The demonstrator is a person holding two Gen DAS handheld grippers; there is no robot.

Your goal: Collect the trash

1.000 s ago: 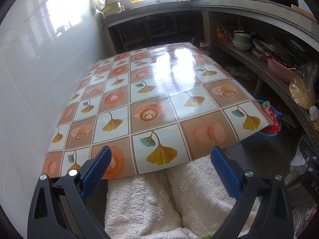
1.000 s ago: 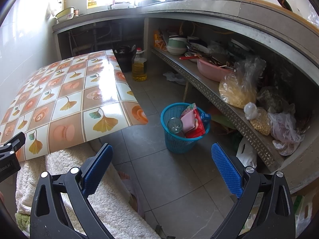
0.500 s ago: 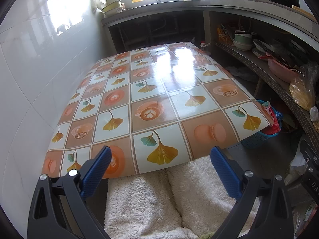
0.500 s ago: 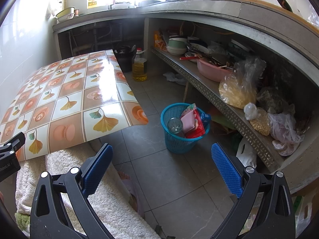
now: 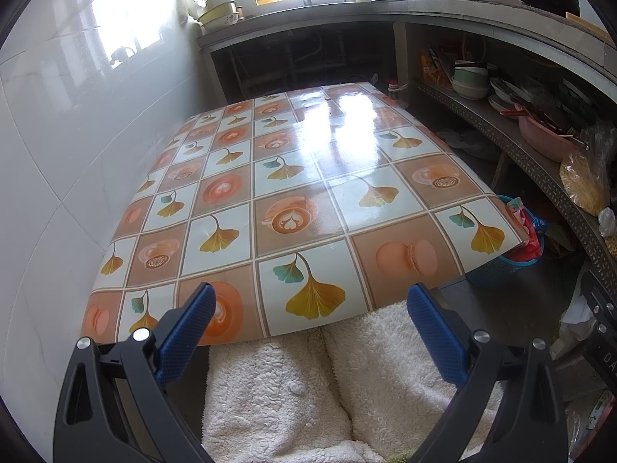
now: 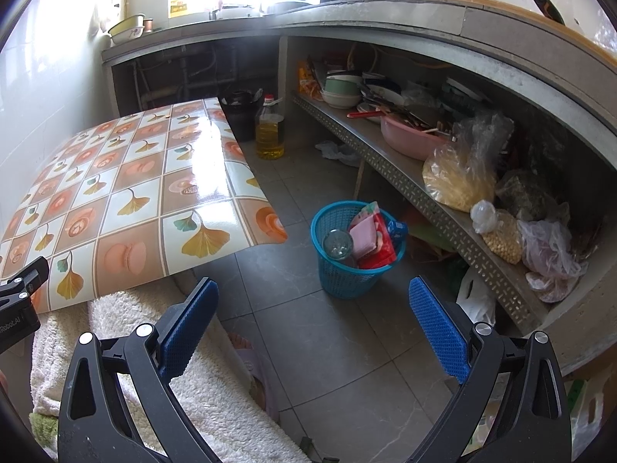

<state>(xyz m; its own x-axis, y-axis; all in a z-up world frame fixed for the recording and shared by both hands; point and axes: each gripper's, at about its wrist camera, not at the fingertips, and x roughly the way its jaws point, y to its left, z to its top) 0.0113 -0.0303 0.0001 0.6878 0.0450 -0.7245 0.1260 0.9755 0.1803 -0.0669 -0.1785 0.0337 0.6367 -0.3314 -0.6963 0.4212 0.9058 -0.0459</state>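
Note:
A blue mesh trash basket (image 6: pixel 339 274) stands on the grey floor tiles to the right of the table, holding a clear bottle (image 6: pixel 337 244) and pink and red wrappers (image 6: pixel 372 237). In the left wrist view its rim (image 5: pixel 497 268) peeks out past the table's right corner. The table (image 5: pixel 293 177) wears a glossy tiled cloth with leaf and cup prints, with nothing lying on it. My left gripper (image 5: pixel 310 328) is open above the table's near edge, holding nothing. My right gripper (image 6: pixel 314 324) is open over the floor, short of the basket.
A person's lap in white fleece (image 5: pixel 308 386) sits under both grippers. A low shelf (image 6: pixel 416 189) along the right carries bowls, a pink basin and bagged food. An oil bottle (image 6: pixel 270 135) stands on the floor beyond the table. White tiled wall on the left.

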